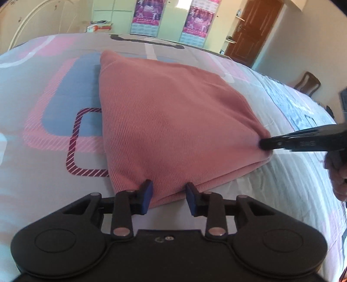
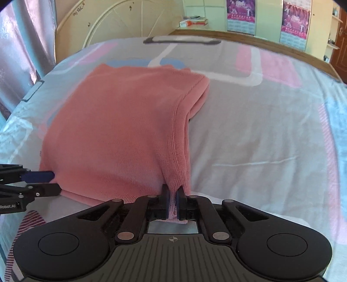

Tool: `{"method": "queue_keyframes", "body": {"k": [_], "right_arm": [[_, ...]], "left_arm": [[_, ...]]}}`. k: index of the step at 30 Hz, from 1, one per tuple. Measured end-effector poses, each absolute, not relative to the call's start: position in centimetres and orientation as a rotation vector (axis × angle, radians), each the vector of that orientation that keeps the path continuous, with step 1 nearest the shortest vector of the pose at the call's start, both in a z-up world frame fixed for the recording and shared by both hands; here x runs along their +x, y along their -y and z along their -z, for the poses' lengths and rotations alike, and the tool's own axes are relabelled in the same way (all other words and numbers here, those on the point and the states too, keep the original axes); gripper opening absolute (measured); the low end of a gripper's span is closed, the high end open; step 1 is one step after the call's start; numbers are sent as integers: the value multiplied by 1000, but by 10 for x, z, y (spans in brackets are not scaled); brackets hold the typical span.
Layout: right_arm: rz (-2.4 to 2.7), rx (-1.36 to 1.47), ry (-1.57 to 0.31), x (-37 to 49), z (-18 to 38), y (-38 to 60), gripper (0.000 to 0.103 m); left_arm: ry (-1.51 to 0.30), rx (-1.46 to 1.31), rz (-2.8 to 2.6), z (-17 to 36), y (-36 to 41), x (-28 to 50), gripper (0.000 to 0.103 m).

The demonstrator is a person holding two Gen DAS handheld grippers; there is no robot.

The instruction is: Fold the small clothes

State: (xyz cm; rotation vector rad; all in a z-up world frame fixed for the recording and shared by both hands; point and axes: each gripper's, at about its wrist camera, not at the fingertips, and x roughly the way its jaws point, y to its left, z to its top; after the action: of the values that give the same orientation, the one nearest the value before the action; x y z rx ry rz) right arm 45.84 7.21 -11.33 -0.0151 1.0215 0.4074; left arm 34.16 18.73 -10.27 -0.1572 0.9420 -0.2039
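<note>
A pink ribbed garment (image 1: 173, 121) lies folded in layers on the bed; it also shows in the right wrist view (image 2: 117, 134). My left gripper (image 1: 169, 196) is open, its blue pads (image 1: 147, 195) either side of the garment's near corner. It appears in the right wrist view (image 2: 53, 183) at the left edge, jaws apart around the cloth edge. My right gripper (image 2: 172, 202) is shut on the garment's near right corner, cloth bunched between the pads. In the left wrist view it (image 1: 263, 144) pinches the right corner.
The bed carries a patterned grey, pink and blue sheet (image 1: 54, 104), which also shows in the right wrist view (image 2: 271, 130). A headboard (image 2: 121, 19), a shelf with boxes (image 2: 193, 21), wall posters (image 1: 196, 21), a brown door (image 1: 253, 32) and a chair (image 1: 308, 83) surround it.
</note>
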Motion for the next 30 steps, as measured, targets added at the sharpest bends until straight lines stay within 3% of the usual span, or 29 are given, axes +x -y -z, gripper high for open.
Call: {"method": "queue_keyframes", "body": {"k": [5,8,16,19,20,26,30], "right_arm": [[-462,-46,-909,439,91,-89,4],[-417,-157,-1051,444,130,-103,3],[-434,-128,-838,414,95,-100,4],[-394,-129,-1007,430,136,-103,3],[-396,-82,-973,428,139,-97,3],[-414,-47,-939,391,106,-76,4],[-419,-21,-888,349,83,-61,4]], "left_arm": [[-911,-100,164,110,-173,334,33],[-904,-40,129,105,-161,330,33],[-891,57,69,103,-142,322,34],[-888,88,35,103,-135,316,35],[-890,101,23,103,-131,314,35],[-898,62,-18,92,-120,280,28],[-863,45,-43,75,-109,241,33]]}}
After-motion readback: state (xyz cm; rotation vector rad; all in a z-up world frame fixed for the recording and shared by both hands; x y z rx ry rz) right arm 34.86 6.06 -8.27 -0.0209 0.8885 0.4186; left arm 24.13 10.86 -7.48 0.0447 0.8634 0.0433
